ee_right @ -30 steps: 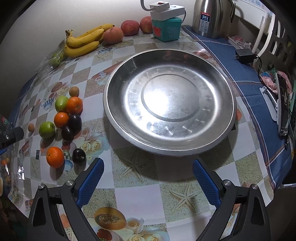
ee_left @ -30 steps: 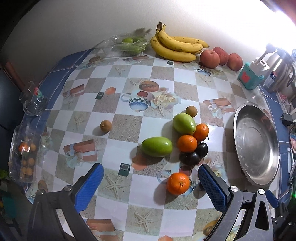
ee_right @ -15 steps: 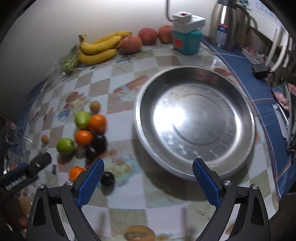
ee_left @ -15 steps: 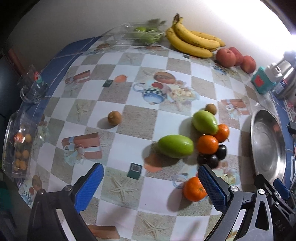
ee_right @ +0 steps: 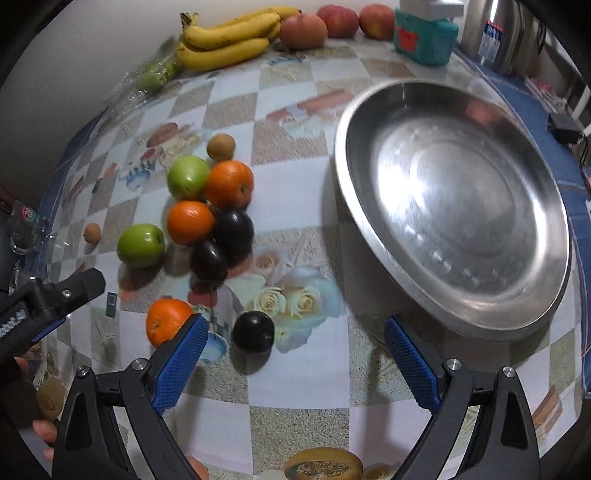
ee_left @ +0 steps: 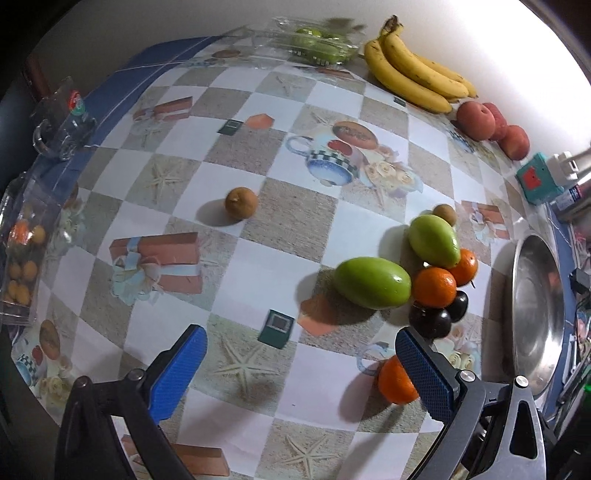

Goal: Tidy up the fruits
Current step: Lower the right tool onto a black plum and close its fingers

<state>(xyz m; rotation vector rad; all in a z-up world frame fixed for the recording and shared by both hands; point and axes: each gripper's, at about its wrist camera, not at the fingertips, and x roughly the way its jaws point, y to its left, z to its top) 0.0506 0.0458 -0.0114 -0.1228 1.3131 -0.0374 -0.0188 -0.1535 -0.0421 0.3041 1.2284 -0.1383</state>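
Note:
A cluster of fruit lies mid-table: two green mangoes (ee_left: 372, 282) (ee_left: 434, 240), oranges (ee_left: 433, 287), dark plums (ee_left: 430, 319). One orange (ee_left: 395, 380) sits apart, just behind my left gripper's right finger. A small brown fruit (ee_left: 241, 205) lies alone to the left. My left gripper (ee_left: 301, 363) is open and empty above the cloth. In the right wrist view a lone plum (ee_right: 253, 331) lies between the fingers of my open right gripper (ee_right: 293, 358), nearer the left one. The steel plate (ee_right: 454, 195) is empty.
Bananas (ee_left: 413, 75), red apples (ee_left: 476, 120) and a bag of green fruit (ee_left: 317, 40) line the back wall. A teal box (ee_right: 424, 35) and steel kettle (ee_right: 498, 33) stand behind the plate. A glass mug (ee_left: 61, 129) and plastic fruit box (ee_left: 22, 254) sit at the left edge.
Both grippers swung left. The plate slid to the right in both views, and the fruit cluster and lone plum came closer to my right gripper. Jaws stayed open.

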